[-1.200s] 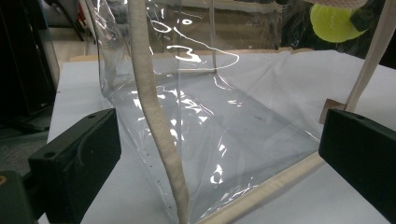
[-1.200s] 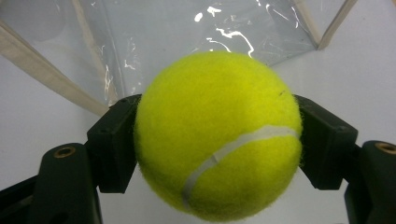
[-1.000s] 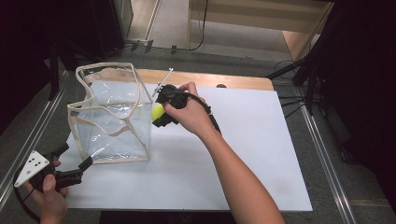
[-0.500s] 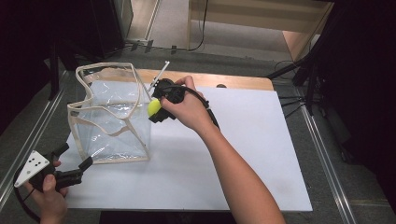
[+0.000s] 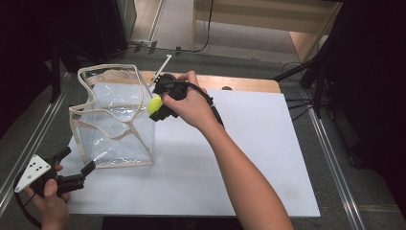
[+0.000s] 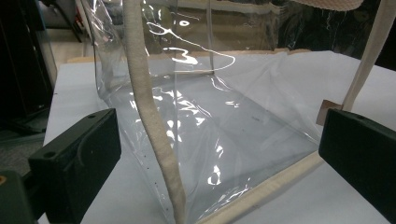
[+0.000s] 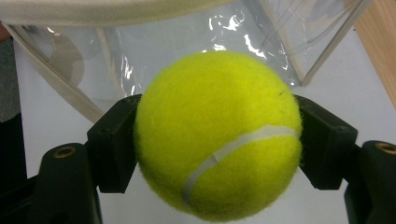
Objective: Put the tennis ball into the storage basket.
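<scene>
Two grippers: I run one in each hand
Right gripper [image 5: 155,106]: jaws clamped on the tennis ball [image 7: 217,135], upper middle of the high view, at the bag's right rim
Clear bag [image 5: 115,120]: upright, open-topped, left of centre on the white table [image 5: 249,158]
Left gripper [image 5: 79,175]: lower left, jaws wide, at the bag's bottom corner
Done: ball picked up, I judge
Left: carry over the rim, release inside

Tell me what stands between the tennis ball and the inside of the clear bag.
The bag's near wall and its cloth-trimmed rim. The tennis ball, clamped in the right gripper, is beside the clear bag, about level with the rim, not above the opening. The left gripper, jaws open, sits at the bag's lower corner.
</scene>
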The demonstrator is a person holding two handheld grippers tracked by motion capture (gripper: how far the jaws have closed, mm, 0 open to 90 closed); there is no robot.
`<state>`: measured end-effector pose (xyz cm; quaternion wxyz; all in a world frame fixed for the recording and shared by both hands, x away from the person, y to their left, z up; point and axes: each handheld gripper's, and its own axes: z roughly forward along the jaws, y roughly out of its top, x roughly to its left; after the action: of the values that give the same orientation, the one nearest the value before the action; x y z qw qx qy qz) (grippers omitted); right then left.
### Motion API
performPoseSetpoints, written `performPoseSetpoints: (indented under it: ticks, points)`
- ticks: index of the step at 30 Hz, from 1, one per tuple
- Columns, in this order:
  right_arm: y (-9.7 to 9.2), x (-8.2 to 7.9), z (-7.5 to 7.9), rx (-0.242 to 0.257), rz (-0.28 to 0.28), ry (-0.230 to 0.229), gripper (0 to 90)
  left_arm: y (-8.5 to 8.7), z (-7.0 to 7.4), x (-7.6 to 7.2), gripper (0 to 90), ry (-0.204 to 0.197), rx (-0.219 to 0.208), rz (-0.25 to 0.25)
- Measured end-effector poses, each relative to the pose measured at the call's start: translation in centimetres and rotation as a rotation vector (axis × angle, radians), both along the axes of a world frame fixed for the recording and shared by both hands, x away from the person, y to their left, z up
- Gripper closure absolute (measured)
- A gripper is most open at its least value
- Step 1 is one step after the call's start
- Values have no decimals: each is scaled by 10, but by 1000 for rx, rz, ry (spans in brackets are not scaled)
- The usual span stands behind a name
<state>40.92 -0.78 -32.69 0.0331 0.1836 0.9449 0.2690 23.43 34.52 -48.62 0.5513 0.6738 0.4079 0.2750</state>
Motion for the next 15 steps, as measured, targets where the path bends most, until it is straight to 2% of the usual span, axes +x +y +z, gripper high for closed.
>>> performPoseSetpoints:
  ticks: [15]
  points:
    - [2, 2, 21, 13, 8, -6, 238, 0, 0, 0, 0, 0, -3, 1]
